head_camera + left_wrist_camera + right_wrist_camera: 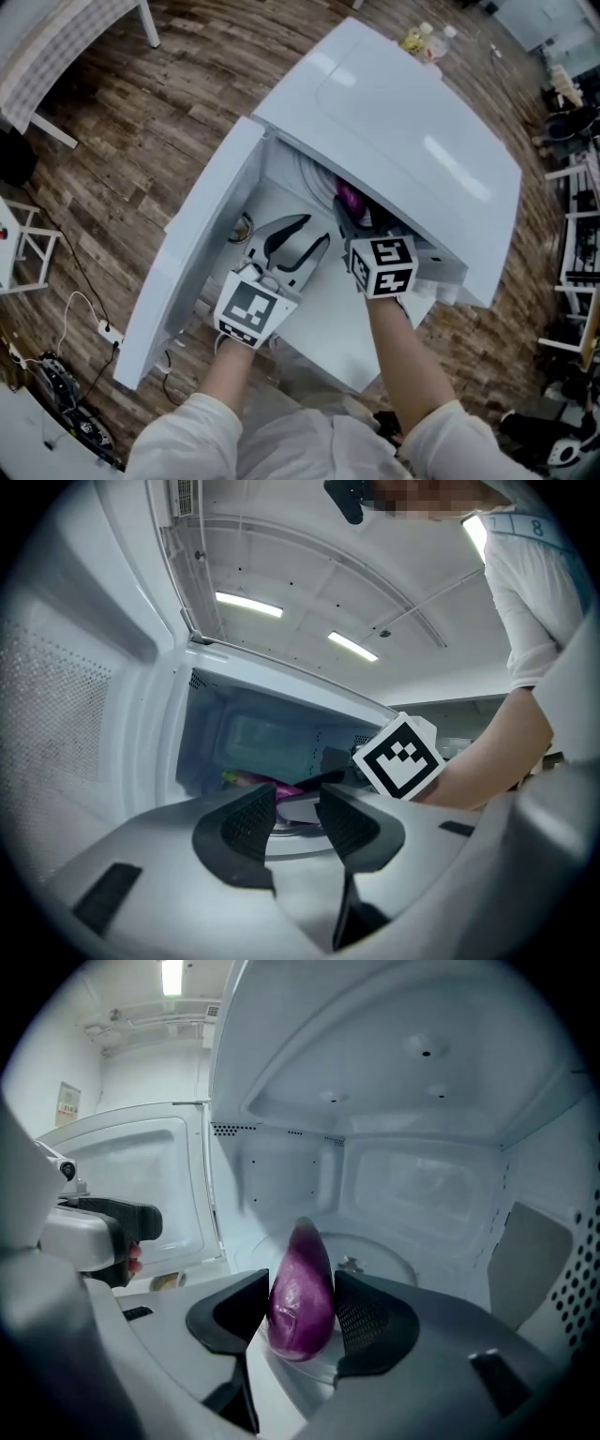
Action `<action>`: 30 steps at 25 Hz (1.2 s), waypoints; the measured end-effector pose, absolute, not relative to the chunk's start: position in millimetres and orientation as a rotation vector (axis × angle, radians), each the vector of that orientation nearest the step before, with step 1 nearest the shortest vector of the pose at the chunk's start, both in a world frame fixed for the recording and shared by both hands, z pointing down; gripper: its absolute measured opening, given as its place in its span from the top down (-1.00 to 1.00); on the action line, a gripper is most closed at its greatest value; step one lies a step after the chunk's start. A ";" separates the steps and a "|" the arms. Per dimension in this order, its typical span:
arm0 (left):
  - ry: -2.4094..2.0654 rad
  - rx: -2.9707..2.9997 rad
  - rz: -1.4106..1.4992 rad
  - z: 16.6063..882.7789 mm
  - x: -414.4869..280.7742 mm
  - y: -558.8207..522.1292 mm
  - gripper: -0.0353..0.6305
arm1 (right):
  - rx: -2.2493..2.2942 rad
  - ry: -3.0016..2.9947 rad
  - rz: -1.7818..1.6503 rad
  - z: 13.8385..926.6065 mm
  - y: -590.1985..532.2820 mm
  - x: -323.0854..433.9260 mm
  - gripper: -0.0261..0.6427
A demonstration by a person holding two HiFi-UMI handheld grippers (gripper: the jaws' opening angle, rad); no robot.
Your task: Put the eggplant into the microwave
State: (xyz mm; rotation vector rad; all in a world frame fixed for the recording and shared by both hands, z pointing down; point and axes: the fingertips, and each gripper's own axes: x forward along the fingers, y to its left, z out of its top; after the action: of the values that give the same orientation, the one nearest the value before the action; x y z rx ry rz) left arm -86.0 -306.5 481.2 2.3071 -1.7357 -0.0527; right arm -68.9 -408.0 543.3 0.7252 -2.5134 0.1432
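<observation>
Closest, my right hand-held gripper [302, 1314] clamps the purple eggplant [302, 1283] upright inside the microwave [422, 1180], above its turntable [389, 1258]; my left hand-held gripper [298, 823] gapes empty beside it.

White microwave [403, 141] on what looks like a white table [323, 337], wood-plank floor [141, 141] beneath

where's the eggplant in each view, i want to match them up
Head view: eggplant just above centre, a magenta patch inside the microwave opening.
Left gripper view: eggplant low centre, deep in the cavity beyond the jaws.
Right gripper view: eggplant low centre, gripped between the jaws.
Shared landmark: the open microwave door, left in all three.
</observation>
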 end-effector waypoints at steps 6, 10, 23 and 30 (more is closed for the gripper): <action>-1.703 2.306 -0.053 479.9 -84.1 -305.3 0.47 | 0.738 -2.519 0.161 543.0 -409.9 -70.9 0.22; -1.706 2.316 -0.057 477.8 -82.8 -305.9 0.46 | 0.744 -2.545 0.187 538.0 -407.3 -71.2 0.13; -1.685 2.322 -0.047 476.9 -77.5 -299.5 0.45 | 0.756 -2.630 0.179 517.3 -387.3 -60.6 0.10; -1.678 2.328 -0.069 470.6 -73.9 -288.1 0.45 | 0.760 -2.671 0.186 497.2 -364.5 -48.3 0.10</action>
State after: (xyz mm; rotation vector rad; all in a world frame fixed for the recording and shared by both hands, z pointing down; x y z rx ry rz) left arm -73.9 -288.1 470.6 2.3276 -1.6782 -0.0688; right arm -48.3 -364.5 497.2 0.7600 -2.6707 0.1856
